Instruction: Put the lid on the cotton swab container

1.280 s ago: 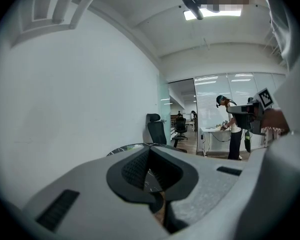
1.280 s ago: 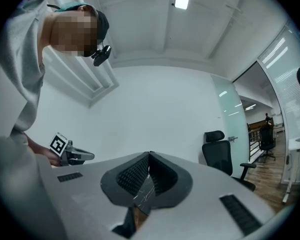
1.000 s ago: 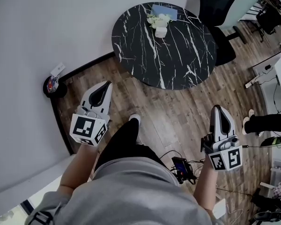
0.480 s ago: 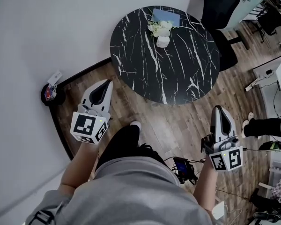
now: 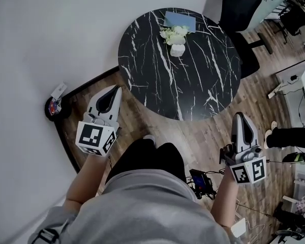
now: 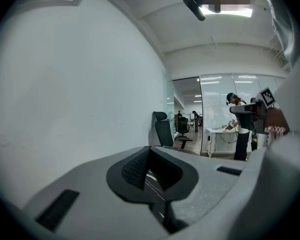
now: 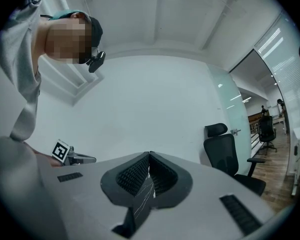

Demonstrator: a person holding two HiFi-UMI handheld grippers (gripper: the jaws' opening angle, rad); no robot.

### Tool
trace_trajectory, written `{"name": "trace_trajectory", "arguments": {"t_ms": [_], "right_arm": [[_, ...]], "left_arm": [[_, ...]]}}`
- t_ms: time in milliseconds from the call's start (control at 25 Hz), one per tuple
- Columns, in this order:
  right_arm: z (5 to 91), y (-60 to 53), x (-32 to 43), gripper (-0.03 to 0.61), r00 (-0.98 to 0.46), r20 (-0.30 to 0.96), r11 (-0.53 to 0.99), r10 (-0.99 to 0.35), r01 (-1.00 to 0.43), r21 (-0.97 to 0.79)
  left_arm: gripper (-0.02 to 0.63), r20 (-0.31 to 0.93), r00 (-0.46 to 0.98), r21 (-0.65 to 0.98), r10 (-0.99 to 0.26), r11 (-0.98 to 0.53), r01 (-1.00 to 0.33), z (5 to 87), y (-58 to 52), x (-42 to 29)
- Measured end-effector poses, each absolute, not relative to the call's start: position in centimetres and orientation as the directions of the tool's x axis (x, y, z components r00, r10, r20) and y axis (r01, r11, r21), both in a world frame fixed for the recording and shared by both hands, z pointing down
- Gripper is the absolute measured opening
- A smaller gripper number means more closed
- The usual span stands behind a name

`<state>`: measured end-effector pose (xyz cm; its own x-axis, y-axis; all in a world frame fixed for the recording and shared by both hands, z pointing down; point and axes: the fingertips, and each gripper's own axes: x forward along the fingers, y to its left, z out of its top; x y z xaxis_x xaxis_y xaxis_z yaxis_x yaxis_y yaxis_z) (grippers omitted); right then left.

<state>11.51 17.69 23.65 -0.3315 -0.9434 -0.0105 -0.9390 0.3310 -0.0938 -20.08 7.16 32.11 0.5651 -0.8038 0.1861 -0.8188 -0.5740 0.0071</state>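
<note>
You hold both grippers above the wooden floor (image 5: 193,136), short of the round black marble table (image 5: 193,80). The left gripper (image 5: 114,90) has its jaws pressed together on nothing, and so does the right gripper (image 5: 239,117). The small white container (image 5: 177,50) stands on the table's far half, just beside a white flower-like cluster (image 5: 174,33) and near a blue-grey flat item (image 5: 179,20), well apart from both grippers.

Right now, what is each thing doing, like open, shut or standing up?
left gripper: shut, empty.
right gripper: shut, empty.
white container: upright on the round table; lid too small to tell.
office chair: upright beside the table.
</note>
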Motion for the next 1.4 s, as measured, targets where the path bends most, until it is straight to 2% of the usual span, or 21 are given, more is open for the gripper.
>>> {"name": "trace_trajectory", "arguments": {"t_ms": [440, 1400], "right_arm": [[23.9, 15.0, 12.9, 0.025, -0.342, 0.035, 0.338, -0.939, -0.937, -0.091], [26.1, 0.1, 18.6, 0.025, -0.588, 0.023, 0.58, -0.809, -0.803, -0.139]], "left_arm": [[0.008, 0.231, 0.551, 0.026, -0.802, -0.561, -0.827, 33.3, 5.8, -19.9], [0.007, 0.224, 0.361, -0.022, -0.905, -0.375, -0.927, 32.6, -2.3, -13.8]]}}
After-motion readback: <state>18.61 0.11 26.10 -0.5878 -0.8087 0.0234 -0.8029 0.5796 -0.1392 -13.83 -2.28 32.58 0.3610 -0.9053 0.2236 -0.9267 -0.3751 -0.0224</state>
